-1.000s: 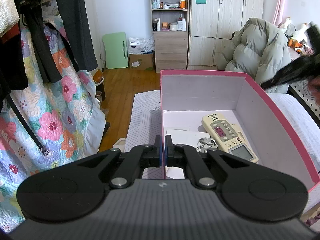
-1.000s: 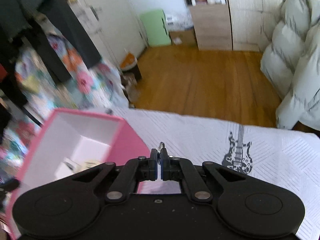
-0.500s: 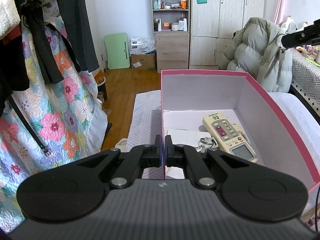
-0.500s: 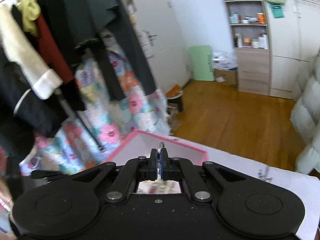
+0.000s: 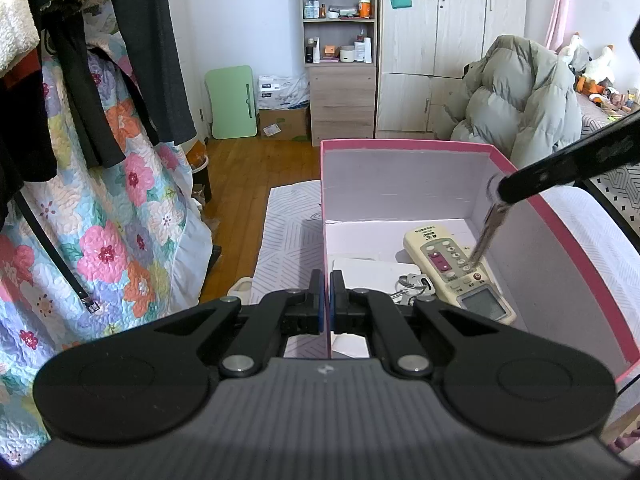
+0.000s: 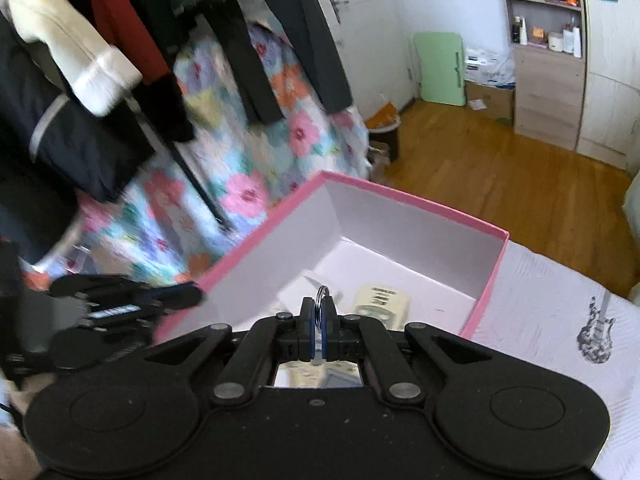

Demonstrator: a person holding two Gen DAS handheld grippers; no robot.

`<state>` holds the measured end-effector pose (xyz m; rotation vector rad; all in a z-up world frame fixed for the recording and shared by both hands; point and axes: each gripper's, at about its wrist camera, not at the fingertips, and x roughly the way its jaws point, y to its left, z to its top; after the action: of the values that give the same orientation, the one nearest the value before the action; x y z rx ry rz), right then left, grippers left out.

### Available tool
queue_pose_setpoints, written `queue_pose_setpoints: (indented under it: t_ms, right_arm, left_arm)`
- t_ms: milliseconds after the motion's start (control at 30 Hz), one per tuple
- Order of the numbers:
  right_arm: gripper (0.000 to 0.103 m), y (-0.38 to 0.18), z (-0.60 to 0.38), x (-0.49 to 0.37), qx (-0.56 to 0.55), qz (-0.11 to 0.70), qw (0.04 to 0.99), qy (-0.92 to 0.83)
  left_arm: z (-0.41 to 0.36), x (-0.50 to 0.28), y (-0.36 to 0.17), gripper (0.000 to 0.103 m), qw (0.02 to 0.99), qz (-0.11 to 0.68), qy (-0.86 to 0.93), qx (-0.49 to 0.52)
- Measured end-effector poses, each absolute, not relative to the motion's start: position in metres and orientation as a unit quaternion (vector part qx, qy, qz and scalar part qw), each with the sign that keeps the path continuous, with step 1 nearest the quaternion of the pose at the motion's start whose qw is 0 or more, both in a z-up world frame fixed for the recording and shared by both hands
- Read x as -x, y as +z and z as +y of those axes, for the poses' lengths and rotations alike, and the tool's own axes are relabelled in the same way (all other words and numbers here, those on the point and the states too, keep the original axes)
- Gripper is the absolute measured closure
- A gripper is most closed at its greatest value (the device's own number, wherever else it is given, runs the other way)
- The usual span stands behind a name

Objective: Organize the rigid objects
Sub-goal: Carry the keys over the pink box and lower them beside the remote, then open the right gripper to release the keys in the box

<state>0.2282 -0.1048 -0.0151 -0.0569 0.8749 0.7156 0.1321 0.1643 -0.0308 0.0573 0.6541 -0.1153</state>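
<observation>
Right tongs [image 5: 505, 196] clamp a key [image 5: 486, 232] dangling over the box [image 5: 400, 145]; left tongs [image 5: 327, 304] grip its wall

right claw [image 6: 318, 330] clamps key ring [image 6: 321, 300] | over pink box [image 6: 404, 200] | remote [image 6: 380, 304] inside

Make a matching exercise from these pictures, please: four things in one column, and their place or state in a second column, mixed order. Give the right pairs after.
Things
1. remote control
2. key on a ring
3. left hand-held gripper
4. padded jacket

Place or state
A. shut on the near wall of the pink box
B. lying on the box floor
C. heaped by the wardrobe, outside the box
D. hanging from the right hand-held gripper above the box

Pairs: 1-B, 2-D, 3-A, 4-C
</observation>
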Motion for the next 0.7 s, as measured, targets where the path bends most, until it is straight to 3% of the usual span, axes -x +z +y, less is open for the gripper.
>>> queue_pose_setpoints:
  t_ms: [233,367,700]
  right_arm:
    - [0.097,-0.032,-0.086,-0.235,0.100,0.432,0.849,0.286]
    - [0.090,-0.035,-0.093,-0.241,0.069,0.452,0.843,0.282]
    - [0.072,-0.002,-0.134,-0.215,0.011,0.384,0.881,0.275]
  left_arm:
    - [0.164,-0.133,-0.032,0.101,0.945,0.321,-0.059,-0.030]
    - [0.164,-0.134,-0.034,0.101,0.945,0.322,-0.057,-0.030]
    - [0.165,-0.134,-0.034,0.101,0.944,0.324,-0.059,-0.028]
